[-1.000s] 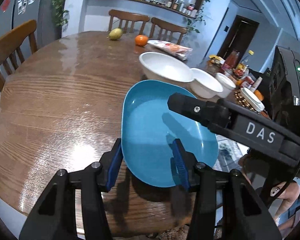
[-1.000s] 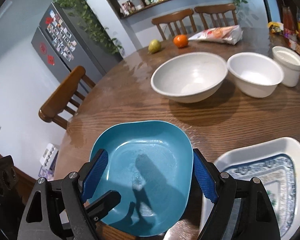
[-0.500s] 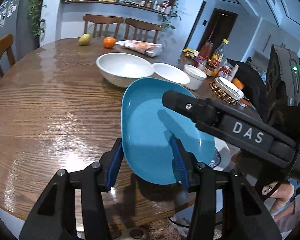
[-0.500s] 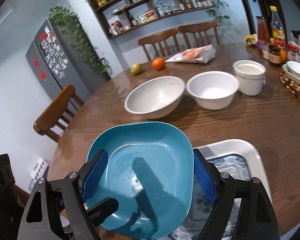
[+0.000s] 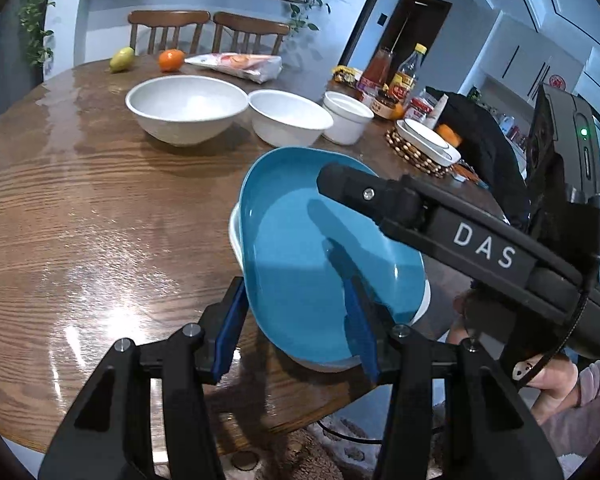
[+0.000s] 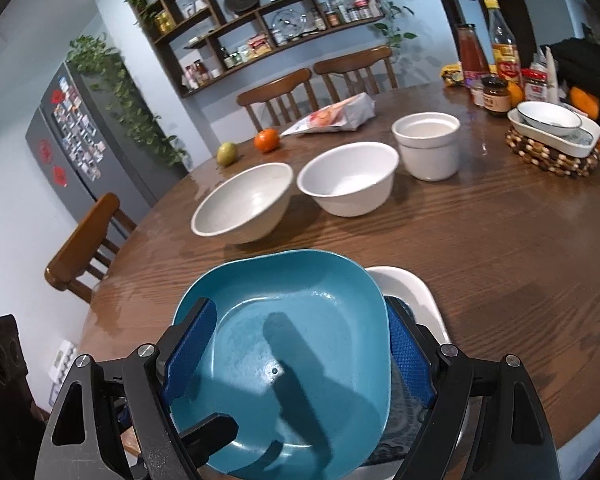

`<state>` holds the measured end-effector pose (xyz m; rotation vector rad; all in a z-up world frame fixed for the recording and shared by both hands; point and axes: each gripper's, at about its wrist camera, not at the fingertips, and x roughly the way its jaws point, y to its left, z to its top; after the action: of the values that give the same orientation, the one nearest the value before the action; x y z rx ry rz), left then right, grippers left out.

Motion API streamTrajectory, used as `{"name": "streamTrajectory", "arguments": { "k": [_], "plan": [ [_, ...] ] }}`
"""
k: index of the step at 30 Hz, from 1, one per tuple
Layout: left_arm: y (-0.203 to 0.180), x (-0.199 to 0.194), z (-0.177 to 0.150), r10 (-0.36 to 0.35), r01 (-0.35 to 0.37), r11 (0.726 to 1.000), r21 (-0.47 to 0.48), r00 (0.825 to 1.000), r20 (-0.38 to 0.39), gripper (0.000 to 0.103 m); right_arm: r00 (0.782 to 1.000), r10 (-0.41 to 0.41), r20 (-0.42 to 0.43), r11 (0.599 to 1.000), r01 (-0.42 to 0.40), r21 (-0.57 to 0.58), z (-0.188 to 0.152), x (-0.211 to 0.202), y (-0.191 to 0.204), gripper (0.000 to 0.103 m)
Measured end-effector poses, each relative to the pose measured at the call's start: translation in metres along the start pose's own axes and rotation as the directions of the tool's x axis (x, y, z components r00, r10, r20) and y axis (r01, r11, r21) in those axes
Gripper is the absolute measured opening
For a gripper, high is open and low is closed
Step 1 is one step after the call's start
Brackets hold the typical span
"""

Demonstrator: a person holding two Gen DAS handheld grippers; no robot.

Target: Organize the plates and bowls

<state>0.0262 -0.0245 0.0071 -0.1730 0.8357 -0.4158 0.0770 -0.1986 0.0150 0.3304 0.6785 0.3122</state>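
- Left view: the left hand-held gripper (image 5: 294, 328) has its blue pads on both sides of the near corner of the blue plate (image 5: 320, 264). One pad is outside the rim and one is over the inside. Can't tell if it squeezes or just sits there.
- The blue plate is tipped, right over the white plate (image 5: 234, 236). Only a thin bit of white rim shows under it.
- Step now, I think: set blue on white to make a stack. Do it well: make the blue plate flat first, line up corners w/ the white rim, go down slow, let go only when it sits still.
- Both plates are close to the near edge of the tabletop (image 5: 80, 220). A push toward the person could slide them off.
- Lots of bare wood to the left. The big white bowl (image 5: 186, 108) is well apart, farther back.
- Right view: the right hand-held gripper (image 6: 298, 348) is clamped on the blue plate, one pad on each side.
- White plate pokes out on the right and seems a bit off to that side, so nudge the blue plate right.
- The mid bowl (image 6: 348, 178) and white cup (image 6: 426, 146) are far ahead, w/ clear wood between. Pull back up and toward the person, not forward.
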Motion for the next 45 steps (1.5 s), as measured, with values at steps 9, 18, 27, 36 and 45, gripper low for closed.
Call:
{"name": "streamTrajectory", "arguments": {
  "k": [9,18,27,36,45],
  "plan": [
    [-0.003,0.011,0.000,-0.005,0.004,1.000,-0.009,1.000,-0.022,0.048,1.000,-0.011,-0.013,1.000,0.011,0.021,-0.005,0.003,-0.014,0.084],
    [-0.006,0.007,-0.002,-0.023,0.022,1.000,-0.002,0.999,-0.036,0.048,1.000,-0.007,-0.013,1.000,0.007,0.025,-0.006,0.002,-0.018,0.084],
    [-0.007,0.007,-0.003,-0.044,0.044,0.999,-0.010,0.998,-0.049,0.062,0.999,-0.018,-0.031,0.999,0.019,0.027,-0.007,0.008,-0.021,0.084],
    [0.008,0.003,-0.001,-0.028,0.026,0.998,-0.065,0.999,-0.027,0.068,0.998,-0.058,-0.028,0.998,0.059,0.026,-0.008,0.010,-0.023,0.084],
    [0.012,-0.004,-0.001,-0.011,0.012,0.997,-0.070,1.000,0.017,0.066,0.998,-0.054,-0.022,0.998,0.055,0.022,-0.008,0.009,-0.022,0.084]
  ]
}}
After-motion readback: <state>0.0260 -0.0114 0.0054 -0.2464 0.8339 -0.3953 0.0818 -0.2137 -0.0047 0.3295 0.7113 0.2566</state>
